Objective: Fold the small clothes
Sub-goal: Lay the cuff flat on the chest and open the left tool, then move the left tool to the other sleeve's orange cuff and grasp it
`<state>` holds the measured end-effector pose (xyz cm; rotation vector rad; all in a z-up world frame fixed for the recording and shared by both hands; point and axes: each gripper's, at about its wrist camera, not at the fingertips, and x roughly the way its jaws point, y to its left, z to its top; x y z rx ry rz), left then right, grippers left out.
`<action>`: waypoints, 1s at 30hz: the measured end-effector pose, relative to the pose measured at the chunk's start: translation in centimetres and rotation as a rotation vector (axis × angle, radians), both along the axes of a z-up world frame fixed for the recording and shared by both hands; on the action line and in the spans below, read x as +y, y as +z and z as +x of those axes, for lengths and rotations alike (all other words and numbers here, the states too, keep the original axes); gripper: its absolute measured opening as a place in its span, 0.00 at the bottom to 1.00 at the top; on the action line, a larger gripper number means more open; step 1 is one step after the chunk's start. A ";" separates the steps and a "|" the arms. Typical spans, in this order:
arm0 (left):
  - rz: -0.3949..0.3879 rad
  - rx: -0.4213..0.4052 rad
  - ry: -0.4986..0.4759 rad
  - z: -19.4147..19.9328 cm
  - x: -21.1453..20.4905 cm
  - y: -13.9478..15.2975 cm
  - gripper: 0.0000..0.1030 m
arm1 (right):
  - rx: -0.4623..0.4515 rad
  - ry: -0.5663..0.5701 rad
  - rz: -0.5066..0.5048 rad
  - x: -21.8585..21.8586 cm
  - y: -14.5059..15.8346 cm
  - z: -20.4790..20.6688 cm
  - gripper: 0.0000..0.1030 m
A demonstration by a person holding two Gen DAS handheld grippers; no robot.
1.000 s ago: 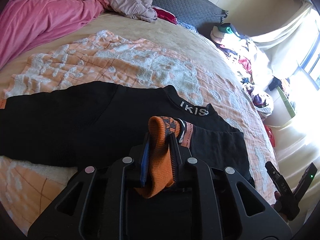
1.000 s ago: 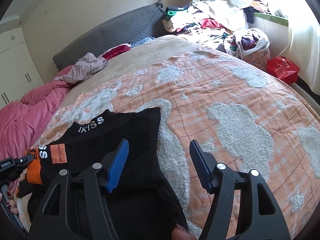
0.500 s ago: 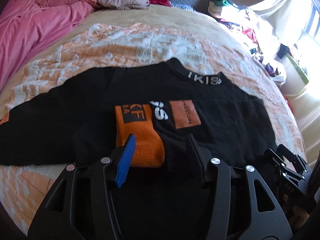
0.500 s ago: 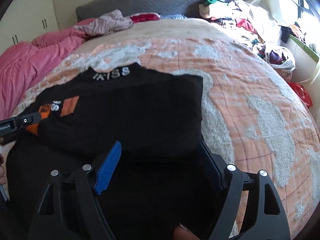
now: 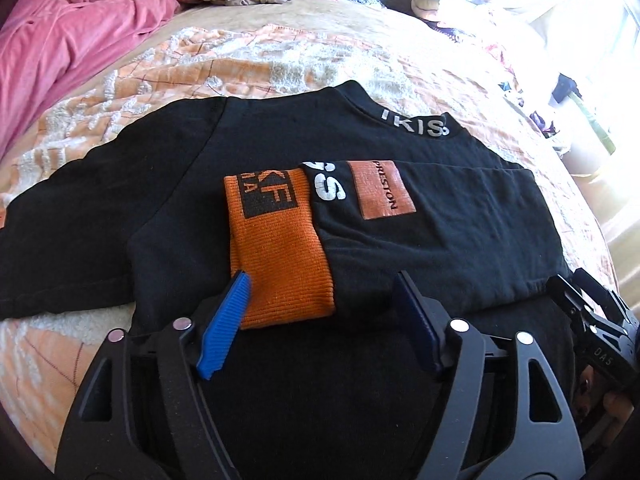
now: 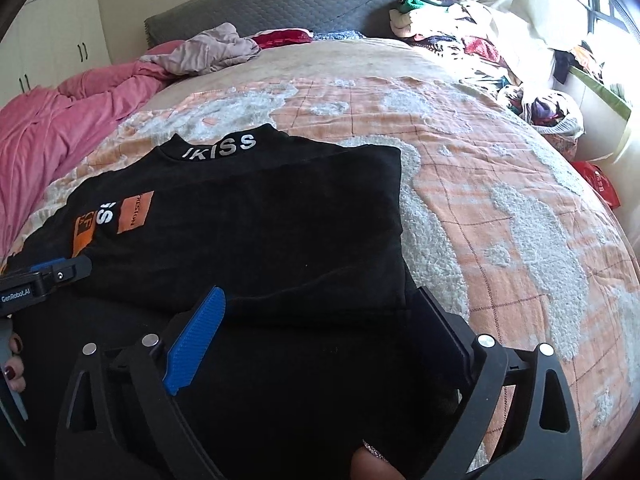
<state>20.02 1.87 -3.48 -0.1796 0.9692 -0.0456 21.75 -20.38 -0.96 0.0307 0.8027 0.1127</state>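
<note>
A small black sweater with a white-lettered collar lies flat on the bed; it also shows in the right wrist view. One sleeve is folded across its body, and its orange cuff lies just ahead of my left gripper, which is open and empty. The other sleeve stretches out to the left. My right gripper is open and empty over the sweater's near right part. The right gripper shows at the left view's right edge; the left gripper shows at the right view's left edge.
An orange and white fleece blanket covers the bed. A pink duvet lies bunched at the far left with a beige garment by the grey headboard. A heap of clothes sits at the far right by the window.
My left gripper let go of the orange cuff and opened, leaving the sleeve folded across the sweater. Both grippers drew back toward the sweater's near edge.
</note>
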 end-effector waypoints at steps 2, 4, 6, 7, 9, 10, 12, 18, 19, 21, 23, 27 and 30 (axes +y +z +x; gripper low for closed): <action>-0.004 -0.008 -0.003 -0.3 0.2 0.2 0.71 | -0.010 -0.012 0.017 -0.1 0.3 -0.2 0.91; -0.014 -0.016 -0.005 -0.7 0.6 0.4 0.74 | -0.013 -0.017 0.046 -0.1 0.6 -0.3 0.91; -0.012 -0.029 0.003 -1.1 1.0 0.7 0.77 | -0.029 -0.011 0.085 0.0 1.1 -0.7 0.94; -0.012 -0.036 0.011 -1.4 1.3 0.8 0.79 | -0.038 -0.006 0.100 0.2 1.3 -0.8 0.96; -0.018 -0.046 0.019 -1.8 1.8 1.1 0.82 | -0.055 0.000 0.109 0.7 1.8 -1.1 0.96; -0.024 -0.048 0.020 -1.9 2.1 1.3 0.83 | -0.062 0.001 0.106 1.1 2.0 -1.3 0.96; -0.027 -0.057 0.027 -2.4 2.7 1.6 0.87 | -0.066 0.006 0.091 1.8 2.3 -1.5 0.96; 0.002 -0.101 0.079 -3.7 4.7 3.0 0.91 | -0.079 0.027 0.067 4.4 3.3 -2.2 0.96; 0.007 -0.108 0.084 -4.0 4.9 3.2 0.91 | -0.079 0.031 0.072 4.6 3.4 -2.3 0.96; 0.013 -0.121 0.097 -4.4 5.6 3.6 0.91 | -0.083 0.042 0.077 5.3 3.8 -2.6 0.96; 0.008 -0.128 0.107 -4.7 6.2 3.9 0.91 | -0.088 0.059 0.078 6.2 4.2 -2.8 0.96; 0.024 -0.144 0.146 -5.5 7.7 4.3 0.91 | -0.102 0.085 0.072 7.8 5.1 -3.1 0.96; 0.046 -0.154 0.172 -6.0 8.8 4.5 0.91 | -0.111 0.104 0.064 9.0 5.6 -3.3 0.96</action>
